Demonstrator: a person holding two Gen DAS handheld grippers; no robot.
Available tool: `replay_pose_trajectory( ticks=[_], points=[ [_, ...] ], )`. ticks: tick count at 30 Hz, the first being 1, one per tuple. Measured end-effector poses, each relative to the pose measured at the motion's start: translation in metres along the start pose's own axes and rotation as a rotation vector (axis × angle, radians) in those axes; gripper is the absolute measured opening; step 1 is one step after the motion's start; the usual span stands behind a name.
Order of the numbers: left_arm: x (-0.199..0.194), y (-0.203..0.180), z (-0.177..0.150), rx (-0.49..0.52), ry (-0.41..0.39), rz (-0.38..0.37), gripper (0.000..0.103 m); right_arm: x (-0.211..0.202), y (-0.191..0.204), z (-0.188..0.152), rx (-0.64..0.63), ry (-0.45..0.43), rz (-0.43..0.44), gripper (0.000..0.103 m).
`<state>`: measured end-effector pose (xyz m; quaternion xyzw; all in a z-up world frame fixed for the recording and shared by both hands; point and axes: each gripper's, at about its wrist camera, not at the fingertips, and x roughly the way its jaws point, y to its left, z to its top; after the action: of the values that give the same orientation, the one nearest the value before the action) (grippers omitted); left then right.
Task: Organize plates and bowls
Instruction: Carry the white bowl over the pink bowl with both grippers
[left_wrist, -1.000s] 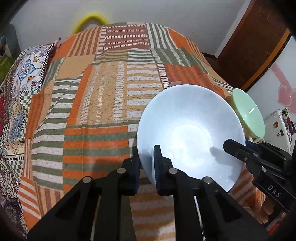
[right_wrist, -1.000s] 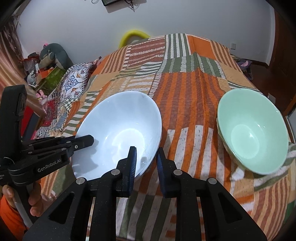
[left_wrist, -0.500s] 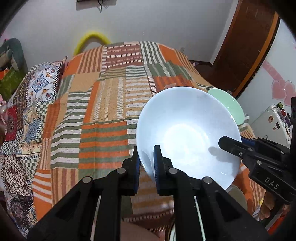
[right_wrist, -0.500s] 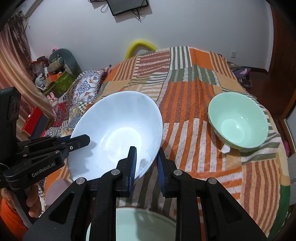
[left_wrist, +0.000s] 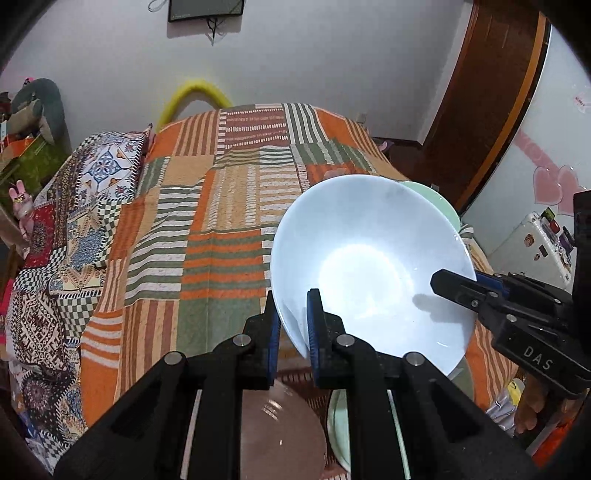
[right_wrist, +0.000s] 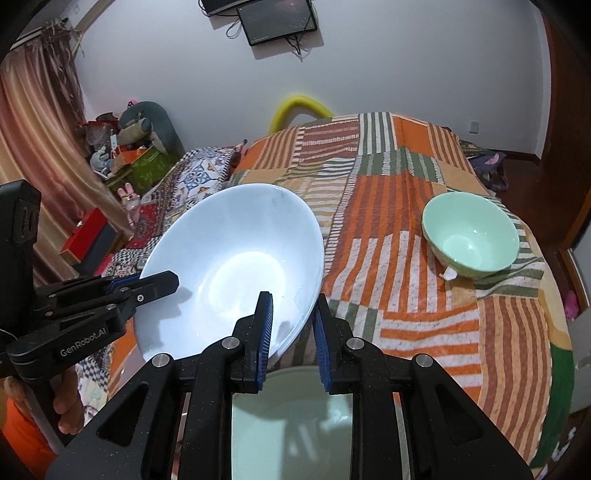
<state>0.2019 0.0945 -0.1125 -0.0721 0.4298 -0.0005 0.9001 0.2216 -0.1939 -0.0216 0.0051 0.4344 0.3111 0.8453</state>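
A large white bowl (left_wrist: 369, 258) (right_wrist: 236, 258) hangs tilted in the air above the striped bedspread (left_wrist: 221, 229). My left gripper (left_wrist: 291, 295) is shut on its near-left rim, and my right gripper (right_wrist: 292, 297) is shut on the opposite rim. Each gripper shows in the other's view: the right gripper (left_wrist: 461, 286) and the left gripper (right_wrist: 162, 284). A mint green bowl (right_wrist: 469, 236) stands upright on the bed at the right, mostly hidden behind the white bowl in the left wrist view. Beneath the grippers lie a pinkish plate (left_wrist: 280, 435) and a pale green plate (right_wrist: 291, 417).
A patterned quilt (left_wrist: 74, 240) covers the bed's left side. A yellow hoop (right_wrist: 299, 105) leans at the far wall under a wall screen (right_wrist: 277, 18). A wooden door (left_wrist: 491, 110) stands at the right. A red box (right_wrist: 85, 236) and toys sit at the left.
Both grippers have risen and drawn back with the white bowl. The green bowl now looks farther off, and the plates below have come into view.
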Motion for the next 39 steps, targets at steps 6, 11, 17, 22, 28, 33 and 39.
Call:
replay_pose_trajectory(
  ticks=[6,11,17,22,28,33,39],
  points=[
    [-0.025,0.006,-0.015,-0.008,-0.037,0.02,0.013,-0.006,0.013,-0.011,-0.013,-0.002,0.025,0.02],
    [-0.043,0.014,-0.029,-0.023,-0.05,0.035,0.013,-0.009,0.028,-0.019,-0.026,-0.003,0.05,0.02],
    [-0.062,0.028,-0.045,-0.03,-0.071,0.057,0.013,-0.009,0.049,-0.025,-0.056,0.001,0.08,0.02],
    [-0.071,0.042,-0.059,-0.035,-0.081,0.085,0.013,-0.008,0.067,-0.033,-0.083,0.012,0.106,0.02],
    [-0.075,0.058,-0.073,-0.061,-0.074,0.101,0.013,0.002,0.082,-0.042,-0.106,0.044,0.125,0.02],
    [-0.071,0.067,-0.086,-0.08,-0.058,0.107,0.013,0.013,0.088,-0.052,-0.093,0.083,0.138,0.02],
    [-0.057,0.077,-0.101,-0.112,-0.016,0.102,0.013,0.026,0.091,-0.062,-0.085,0.131,0.141,0.02]
  ],
)
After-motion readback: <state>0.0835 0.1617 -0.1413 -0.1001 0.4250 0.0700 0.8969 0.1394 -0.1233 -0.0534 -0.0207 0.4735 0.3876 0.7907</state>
